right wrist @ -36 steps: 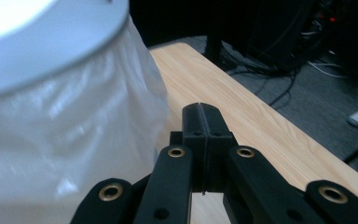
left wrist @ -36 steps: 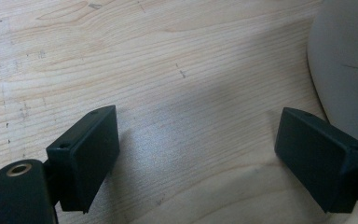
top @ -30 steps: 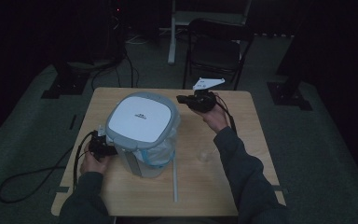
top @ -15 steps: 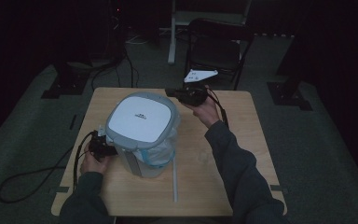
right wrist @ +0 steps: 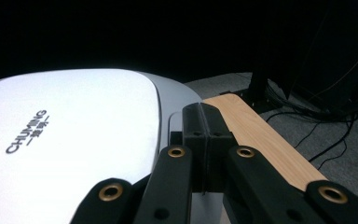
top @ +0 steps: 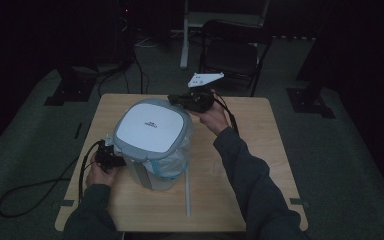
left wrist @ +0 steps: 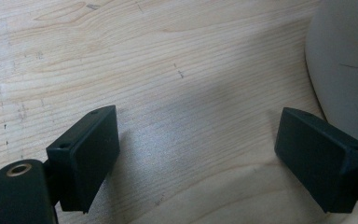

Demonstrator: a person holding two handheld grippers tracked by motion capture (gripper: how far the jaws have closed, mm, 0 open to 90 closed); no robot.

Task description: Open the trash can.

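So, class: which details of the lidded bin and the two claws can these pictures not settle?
- Bin contents: high view, the white lid covers them.
- Right claw contact with the lid: right gripper view, its own shut jaws block the spot.
- Left claw: open over the table; the bin wall is cut off at the frame's right edge.

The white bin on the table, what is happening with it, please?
A person sits at a wooden table with a gripper in each hand. The white-lidded bin, with a clear bag around its body, stands in the middle. The left gripper rests open on the table beside the bin's base. The right gripper is shut, holds nothing, and hovers at the lid's far edge.
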